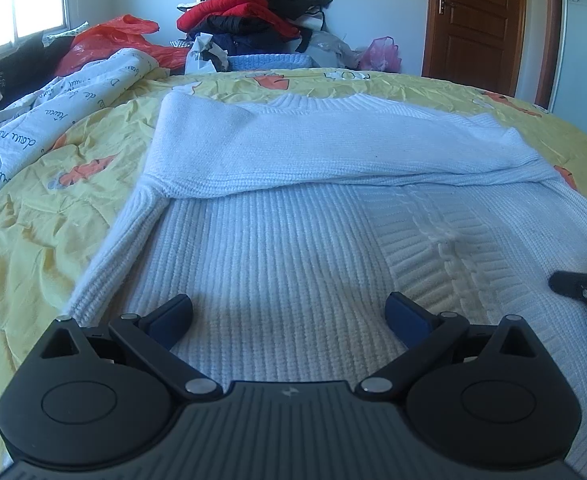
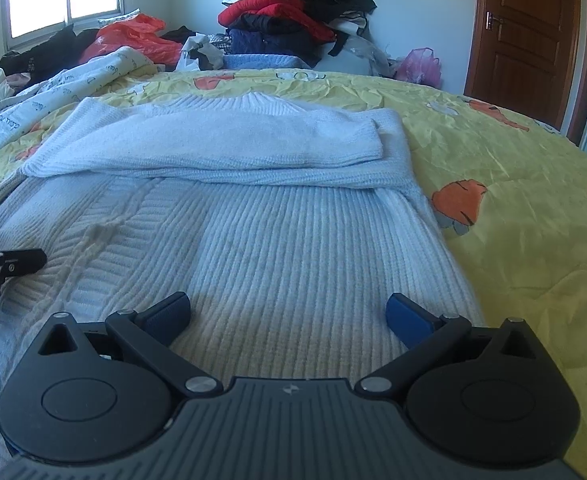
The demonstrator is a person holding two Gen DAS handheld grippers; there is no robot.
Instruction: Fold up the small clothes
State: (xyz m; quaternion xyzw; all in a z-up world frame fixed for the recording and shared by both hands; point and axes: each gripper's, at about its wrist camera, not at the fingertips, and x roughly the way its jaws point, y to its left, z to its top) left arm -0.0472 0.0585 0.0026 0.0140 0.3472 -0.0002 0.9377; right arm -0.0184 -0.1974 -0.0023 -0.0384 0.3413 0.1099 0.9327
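A white knitted sweater (image 1: 293, 240) lies flat on the yellow bedspread (image 1: 33, 220), its ribbed body stretching from the collar down to the two grippers. Both sleeves are folded in across the chest, one on top of the other, so a thick band of knit crosses the sweater just below the collar. The left gripper (image 1: 289, 316) sits low over the sweater's lower part, towards its left edge, with its blue-padded fingers (image 1: 407, 320) spread wide and nothing between them. The right gripper (image 2: 289, 314) is over the same lower part, near the sweater's right edge, likewise spread wide and holding nothing. Each gripper shows at the side of the other's view, resting low on the knit. Beyond the sweater's collar, at the far edge of the bed, stands a heap of clothes (image 2: 289, 16) in red, black and navy, with a red plastic bag (image 2: 129, 36) to its left. A crumpled white quilt with script printing (image 1: 25, 120) lies left of the sweater, and a brown wooden door (image 2: 529, 36) stands far to its right.
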